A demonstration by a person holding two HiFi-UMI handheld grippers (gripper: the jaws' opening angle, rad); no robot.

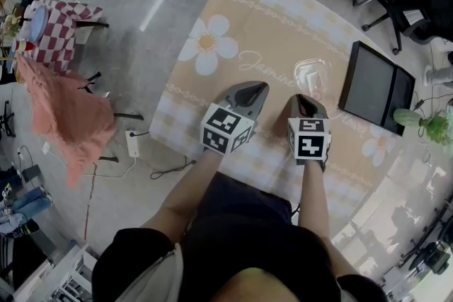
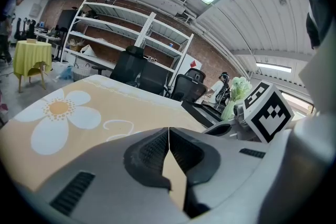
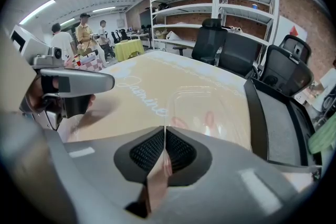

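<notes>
Left claw (image 1: 261,88) and right claw (image 1: 305,100) closed (empty) — clear box (image 1: 312,71) near.

Left gripper (image 1: 263,87) and right gripper (image 1: 302,100) were matt grey plastic; container (image 1: 311,73) clear glossy plastic; tablecloth (image 1: 283,25) smooth, matt print.

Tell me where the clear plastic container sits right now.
In the head view the clear plastic container lies on the tablecloth, just ahead of the right gripper, with the black tray to its right.

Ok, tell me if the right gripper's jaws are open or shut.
Shut: on the right gripper the jaw tips meet with nothing between them; the clear container lies ahead of it.
</notes>
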